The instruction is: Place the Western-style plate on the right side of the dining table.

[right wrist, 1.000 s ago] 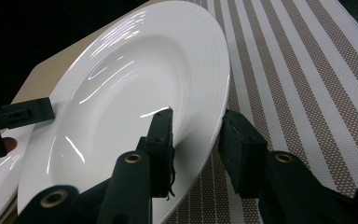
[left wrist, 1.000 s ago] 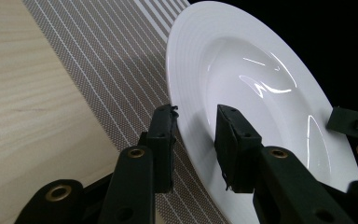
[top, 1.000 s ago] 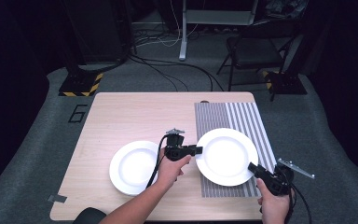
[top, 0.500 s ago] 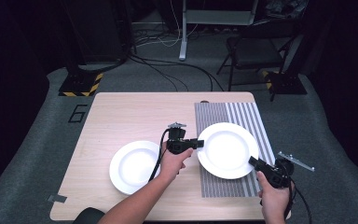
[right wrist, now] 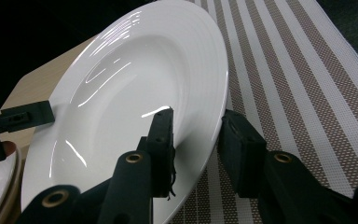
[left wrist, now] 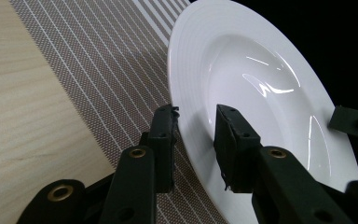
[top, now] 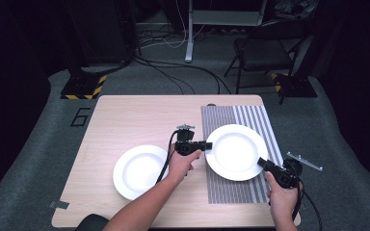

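Plate (top: 236,151) held by both grippers over the striped mat (top: 250,190).

Left gripper (top: 207,145) grips the plate's left rim; in the left gripper view (left wrist: 193,135) one jaw is under the rim, the other on top, clamped on it. Right gripper (top: 262,163) has the near-right rim; right gripper view (right wrist: 196,135) shows the rim wedged between its jaws, also clamped. Plate (left wrist: 261,93) looks tilted and lifted off the mat (left wrist: 107,70) in both gripper views, and the mat (right wrist: 298,70) lies beneath it. Second plate (top: 140,171) sits flat on the bare wood of the table (top: 125,120), left of the mat, just beside the left hand (top: 182,163), not held. Right hand (top: 282,197) is at the table's near-right edge.
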### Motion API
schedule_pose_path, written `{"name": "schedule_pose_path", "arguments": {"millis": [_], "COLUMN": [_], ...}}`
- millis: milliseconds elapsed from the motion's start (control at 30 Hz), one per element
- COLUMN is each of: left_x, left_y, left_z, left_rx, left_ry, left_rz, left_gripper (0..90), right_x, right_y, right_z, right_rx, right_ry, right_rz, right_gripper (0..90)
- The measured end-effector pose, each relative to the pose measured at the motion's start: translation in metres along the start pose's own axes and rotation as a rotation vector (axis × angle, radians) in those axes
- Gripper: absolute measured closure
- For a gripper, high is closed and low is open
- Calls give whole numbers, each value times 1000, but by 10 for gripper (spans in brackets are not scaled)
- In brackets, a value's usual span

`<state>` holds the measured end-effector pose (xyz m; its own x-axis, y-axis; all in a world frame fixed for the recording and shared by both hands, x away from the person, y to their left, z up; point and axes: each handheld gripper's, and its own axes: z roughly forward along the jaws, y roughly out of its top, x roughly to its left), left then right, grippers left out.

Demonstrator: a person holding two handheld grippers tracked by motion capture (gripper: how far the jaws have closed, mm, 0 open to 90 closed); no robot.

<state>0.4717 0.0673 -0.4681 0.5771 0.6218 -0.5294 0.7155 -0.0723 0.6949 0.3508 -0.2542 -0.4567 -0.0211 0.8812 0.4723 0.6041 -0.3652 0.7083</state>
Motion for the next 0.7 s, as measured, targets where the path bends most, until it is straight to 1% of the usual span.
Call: {"name": "schedule_pose_path", "arguments": {"millis": [67,100,133,167,233,267,300,367,400,500,533,567,600,667,700], "left_x": [1,1,1,3,3,4,5,5,5,7,7,8,9,10,10], "left_y": [0,-1,-1,-1,-2,-2,-2,-2,-2,-1,0,0,0,0,0], "left_z": [3,4,5,6,9,10,12,13,15,18,19,20,21,24,26], "left_rx": [-2,-4,-3,0,-1,1,-4,-1,-2,1,0,0,-2,-1,-2], "left_ry": [-1,-6,-7,-7,-8,-8,-2,-1,-2,-1,-2,-2,-2,-1,1], "left_rz": [3,-6,-5,5,-5,-1,-5,-4,-15,-11,-20,-14,-10,-15,-27], "left_gripper": [693,693,693,693,692,692,693,693,693,693,693,692,692,693,693], "right_x": [-2,-4,-7,-8,-9,-10,-12,-13,-14,-17,-17,-18,-19,-20,-21], "right_y": [0,0,-1,-1,-1,-1,-1,-1,-1,0,1,1,2,4,5], "right_z": [3,4,7,8,9,10,13,14,15,17,18,18,19,22,23], "right_rx": [3,5,5,4,4,6,5,7,12,5,2,-2,-4,-5,-4], "right_ry": [-5,-9,-12,-18,-17,-22,-22,-21,-21,-15,-14,-14,-13,-15,-17], "right_rz": [2,4,3,6,6,10,10,4,11,11,9,17,15,22,19], "right_gripper": [657,658,658,658,658,658,657,658,657,658,658,658,658,658,658]}}
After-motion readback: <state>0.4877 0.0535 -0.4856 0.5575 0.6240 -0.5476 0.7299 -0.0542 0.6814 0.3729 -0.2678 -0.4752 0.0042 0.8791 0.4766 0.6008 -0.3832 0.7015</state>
